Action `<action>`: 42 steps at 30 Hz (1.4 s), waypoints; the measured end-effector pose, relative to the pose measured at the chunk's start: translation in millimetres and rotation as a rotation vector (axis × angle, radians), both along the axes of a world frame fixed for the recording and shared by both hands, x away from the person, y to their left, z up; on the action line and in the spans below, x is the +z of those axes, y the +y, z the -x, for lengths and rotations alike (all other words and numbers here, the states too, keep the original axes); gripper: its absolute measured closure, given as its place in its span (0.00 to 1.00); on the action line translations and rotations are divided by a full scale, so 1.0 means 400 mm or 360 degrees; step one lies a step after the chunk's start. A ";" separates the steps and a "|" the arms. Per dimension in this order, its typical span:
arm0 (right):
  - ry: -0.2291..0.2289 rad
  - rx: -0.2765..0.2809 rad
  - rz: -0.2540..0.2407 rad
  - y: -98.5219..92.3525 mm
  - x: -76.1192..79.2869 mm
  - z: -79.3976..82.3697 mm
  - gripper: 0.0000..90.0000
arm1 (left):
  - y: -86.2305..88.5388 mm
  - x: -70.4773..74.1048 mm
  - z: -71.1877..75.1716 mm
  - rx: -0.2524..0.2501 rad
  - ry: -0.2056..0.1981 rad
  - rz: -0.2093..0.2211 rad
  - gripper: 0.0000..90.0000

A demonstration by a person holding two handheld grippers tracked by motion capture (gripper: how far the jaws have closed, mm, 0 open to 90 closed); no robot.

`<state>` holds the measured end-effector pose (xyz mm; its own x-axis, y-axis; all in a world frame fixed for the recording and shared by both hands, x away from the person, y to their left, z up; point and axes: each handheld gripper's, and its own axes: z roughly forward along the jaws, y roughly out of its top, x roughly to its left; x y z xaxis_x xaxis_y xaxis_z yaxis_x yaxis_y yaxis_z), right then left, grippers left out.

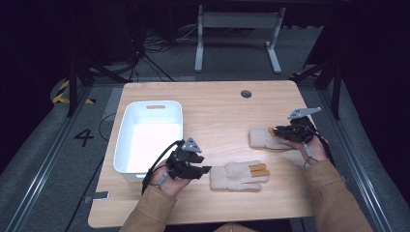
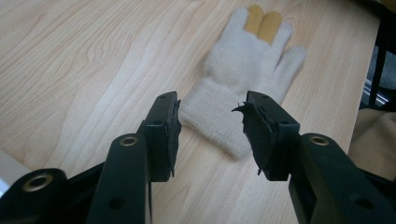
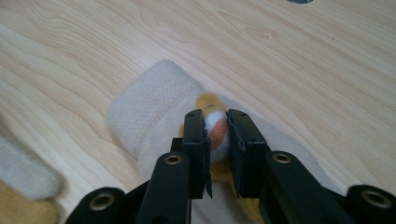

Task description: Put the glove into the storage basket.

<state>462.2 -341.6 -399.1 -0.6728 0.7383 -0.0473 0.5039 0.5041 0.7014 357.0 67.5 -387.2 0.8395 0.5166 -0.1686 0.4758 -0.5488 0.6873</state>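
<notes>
A light wooden bench (image 1: 217, 111) carries two cream knitted gloves and a white bin (image 1: 150, 137) with a handle slot, which sits at the bench's left edge, toward the near side.

The near glove (image 1: 239, 175) lies flat close to the bench's near edge, about midway along it, cuff toward the left and digits toward the right (two of them are mustard yellow). The left gripper (image 1: 205, 169) is held just off that cuff, between the bin and the glove. In the left gripper view its fingers (image 2: 163, 135) are spread wide, framing the ribbed cuff of the near glove (image 2: 243, 74) without touching it.

The far glove (image 1: 263, 137) lies near the bench's right edge, cuff pointing left. The right gripper (image 1: 275, 131) is on it at its right end. In the right gripper view the fingers (image 3: 194, 140) are drawn close together, pinching an orange and white fingertip of the far glove (image 3: 154, 109), whose cuff stretches away beyond them over the wood.

A round grey plug (image 1: 246, 94) is set into the bench near its far edge.
</notes>
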 end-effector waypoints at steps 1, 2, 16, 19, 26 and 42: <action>-0.0003 0.0004 -0.0010 0.000 0.006 0.003 0.87 | -0.001 0.000 -0.001 0.0000 -0.0004 0.0005 0.62; -0.0006 0.0005 -0.0014 0.000 0.012 0.006 0.87 | -0.001 0.001 -0.001 -0.0004 0.0000 0.0006 0.62; -0.0055 0.0021 -0.0145 0.008 0.079 0.055 0.87 | -0.015 0.010 -0.008 -0.0028 -0.0017 0.0015 0.62; -0.0046 0.0019 -0.0167 0.014 0.087 0.065 0.87 | -0.017 0.012 -0.011 -0.0031 -0.0026 0.0018 0.61; -0.0083 0.0085 -0.0173 0.044 0.109 0.098 0.87 | -0.021 0.020 -0.015 -0.0042 -0.0039 0.0023 0.61; -0.0087 0.0211 -0.0208 0.114 0.137 0.180 0.87 | -0.037 0.045 -0.037 -0.0078 -0.0060 0.0066 0.60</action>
<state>390.1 -295.9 -344.1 -0.7637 0.6456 0.0040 0.3985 0.4665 0.7897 371.9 52.6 -369.3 0.8697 0.4682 -0.1565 0.4223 -0.5414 0.7270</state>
